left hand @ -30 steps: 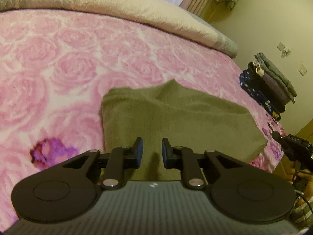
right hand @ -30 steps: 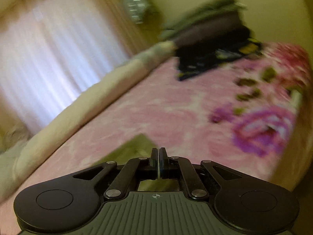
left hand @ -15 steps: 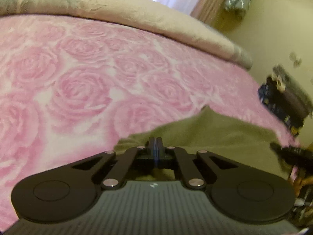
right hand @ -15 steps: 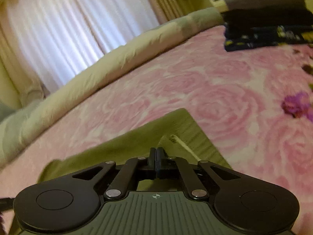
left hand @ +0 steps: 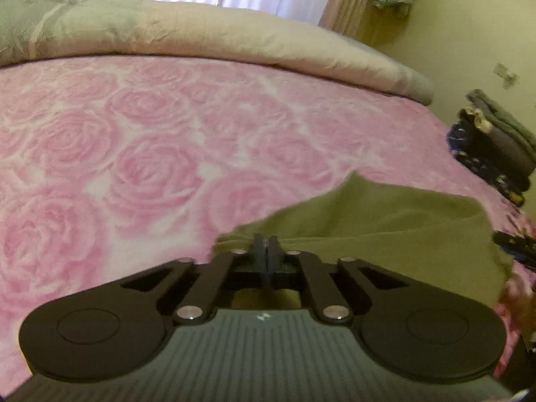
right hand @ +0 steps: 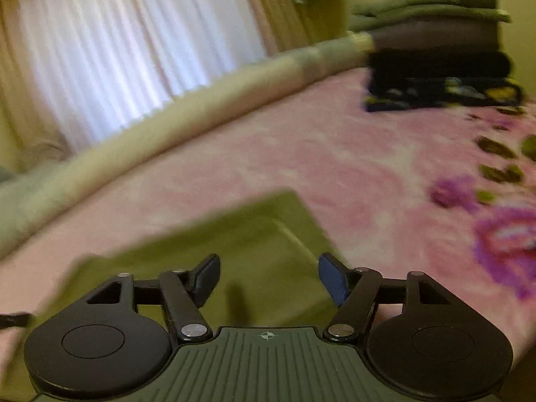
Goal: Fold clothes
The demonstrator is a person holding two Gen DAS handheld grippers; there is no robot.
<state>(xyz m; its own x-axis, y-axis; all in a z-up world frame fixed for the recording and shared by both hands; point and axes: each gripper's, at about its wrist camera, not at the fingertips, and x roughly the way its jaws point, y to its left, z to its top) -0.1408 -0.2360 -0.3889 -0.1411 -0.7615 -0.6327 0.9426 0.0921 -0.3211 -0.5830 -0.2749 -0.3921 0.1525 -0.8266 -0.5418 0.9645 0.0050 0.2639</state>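
An olive-green garment [left hand: 385, 231] lies folded on the pink rose-patterned bed cover [left hand: 150, 167]. In the left wrist view my left gripper [left hand: 266, 246] is shut on the garment's near left edge, and the cloth bunches at its tips. The right wrist view shows the same olive garment [right hand: 241, 241] flat under my right gripper [right hand: 268, 276], whose jaws are opening wide above it. Its fingers [right hand: 331, 279] press on nothing. The right gripper's tip also shows at the right edge of the left wrist view.
A stack of folded clothes [right hand: 435, 57] sits at the bed's far corner, also seen as a clothes stack [left hand: 495, 147] on the right. A rolled beige quilt [left hand: 234, 40] runs along the far side under white curtains [right hand: 134, 50]. Bare pink cover lies left of the garment.
My left gripper closed on the garment's edge and pushed forward. My right gripper, shut half a second ago on the garment's edge, has let go and spread its fingers.
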